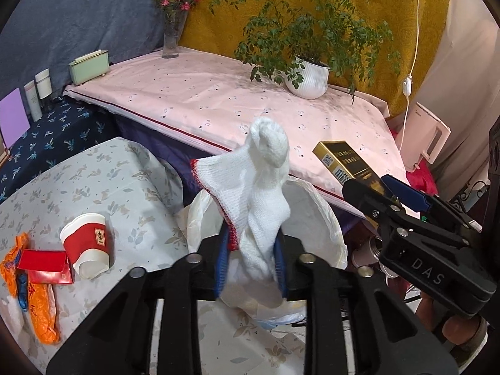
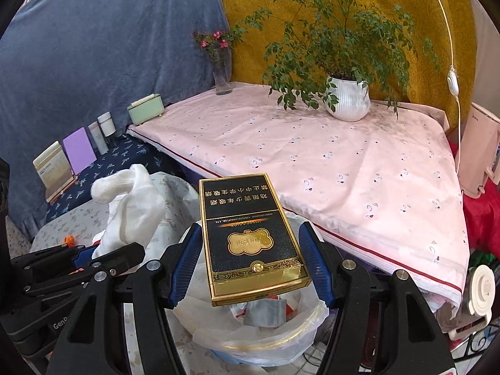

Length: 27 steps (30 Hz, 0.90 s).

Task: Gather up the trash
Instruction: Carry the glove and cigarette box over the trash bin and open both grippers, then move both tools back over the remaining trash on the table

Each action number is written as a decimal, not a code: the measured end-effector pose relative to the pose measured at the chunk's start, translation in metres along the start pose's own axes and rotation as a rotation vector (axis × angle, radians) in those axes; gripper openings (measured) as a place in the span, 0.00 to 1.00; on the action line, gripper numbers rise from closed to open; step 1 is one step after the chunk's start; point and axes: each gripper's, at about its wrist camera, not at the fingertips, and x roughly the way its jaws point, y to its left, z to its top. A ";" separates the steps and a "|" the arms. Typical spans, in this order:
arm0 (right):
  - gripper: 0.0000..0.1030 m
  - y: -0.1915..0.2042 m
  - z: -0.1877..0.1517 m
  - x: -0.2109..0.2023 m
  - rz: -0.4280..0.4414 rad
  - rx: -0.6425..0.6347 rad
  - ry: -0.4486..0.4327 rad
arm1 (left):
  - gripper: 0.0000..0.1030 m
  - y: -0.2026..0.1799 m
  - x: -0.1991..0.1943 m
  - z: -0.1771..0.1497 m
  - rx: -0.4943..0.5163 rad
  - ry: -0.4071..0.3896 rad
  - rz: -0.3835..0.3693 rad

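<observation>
Tongs loaded above bin [image 2: 281,340]: 2 items.
My left gripper [image 1: 250,265] clamps the white glove [image 1: 262,187]; my right gripper [image 2: 251,262] clamps the black-gold cigarette box [image 2: 250,234], both directly above the bag-lined bin.

Three surfaces carry things. On the near left, a low table under a grey leaf-print cloth [image 1: 103,187] holds a red-and-white paper cup [image 1: 86,245] lying on its side, a flat red box [image 1: 47,265] touching the cup's left side, and an orange wrapper [image 1: 37,306] partly under that box. Beyond it on the far left, a surface in dark blue floral cloth [image 1: 59,134] carries a purple card [image 1: 12,118] and pale bottles [image 1: 39,92], all upright. Across the far side, a pink-sheeted bed [image 1: 250,106] bears a mint-green box [image 1: 89,65] at its left corner, a glass vase of flowers [image 1: 172,37] at the back, and a white potted plant [image 1: 307,76] on the far right.
</observation>
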 end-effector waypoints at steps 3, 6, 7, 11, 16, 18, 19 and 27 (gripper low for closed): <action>0.60 -0.004 0.001 0.002 0.002 0.016 -0.009 | 0.47 0.000 0.000 0.002 0.002 -0.023 0.009; 0.61 -0.003 0.004 0.001 -0.003 0.019 -0.021 | 0.56 0.001 -0.002 0.005 -0.001 -0.041 0.014; 0.61 -0.003 0.005 0.000 -0.002 0.020 -0.024 | 0.57 0.002 -0.003 0.005 -0.004 -0.046 0.016; 0.61 0.001 0.007 -0.005 0.006 0.016 -0.035 | 0.59 0.007 -0.007 0.006 -0.012 -0.056 0.029; 0.61 0.011 0.008 -0.011 0.019 0.000 -0.045 | 0.59 0.016 -0.015 0.004 -0.028 -0.066 0.050; 0.61 0.016 0.010 -0.014 0.026 -0.007 -0.050 | 0.59 0.021 -0.019 0.003 -0.036 -0.071 0.058; 0.61 0.019 0.011 -0.015 0.029 -0.011 -0.052 | 0.59 0.023 -0.021 0.003 -0.041 -0.074 0.063; 0.61 0.042 0.013 -0.023 0.063 -0.047 -0.067 | 0.59 0.043 -0.040 0.001 -0.079 -0.103 0.095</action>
